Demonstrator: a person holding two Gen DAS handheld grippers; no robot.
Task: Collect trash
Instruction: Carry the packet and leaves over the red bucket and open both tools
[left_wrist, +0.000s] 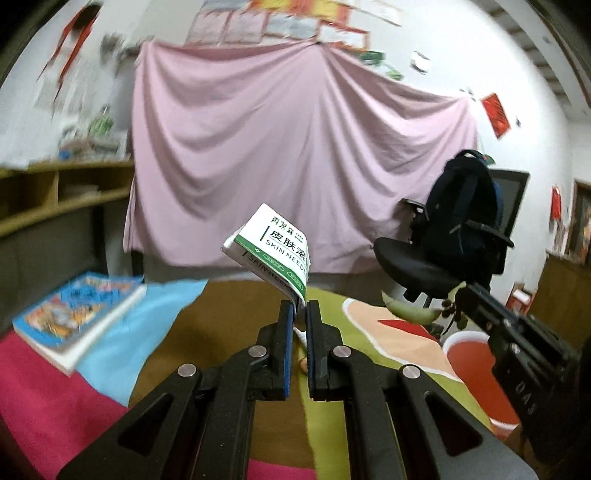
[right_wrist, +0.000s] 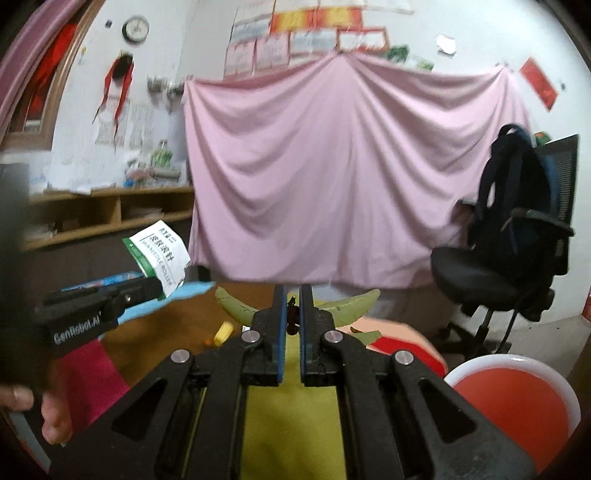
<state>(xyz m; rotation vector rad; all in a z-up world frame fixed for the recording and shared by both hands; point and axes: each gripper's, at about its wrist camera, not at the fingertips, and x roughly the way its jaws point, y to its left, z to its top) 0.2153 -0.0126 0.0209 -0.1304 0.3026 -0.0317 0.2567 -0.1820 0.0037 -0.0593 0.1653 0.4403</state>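
A pink sheet (left_wrist: 295, 147) hangs across the back wall, and everything else sits in relation to it: in front of it lies the table with its patchwork cloth (left_wrist: 155, 332) of blue, magenta, brown and green. To the sheet's right stands a black office chair (right_wrist: 491, 280) with a dark backpack (right_wrist: 506, 192) on it; to its left runs a wooden shelf (right_wrist: 110, 210). A colourful book (left_wrist: 77, 317) lies on the cloth below the sheet's left edge, a red bin with a white rim (right_wrist: 513, 406) waits low to the right, and a small yellow scrap (right_wrist: 224, 331) rests on the brown patch.

Both tools are raised above the table, pointing toward the sheet, the left one angled inward with the person's hand (right_wrist: 55, 413) behind it.

The left gripper (left_wrist: 300, 306) is clenched on the lower corner of a white and green carton (left_wrist: 273, 247), which tilts up in the air before the sheet. The right gripper (right_wrist: 292, 299) is pinched nearly closed on a dark twig with green leaves (right_wrist: 351, 304) spreading to either side of its fingers
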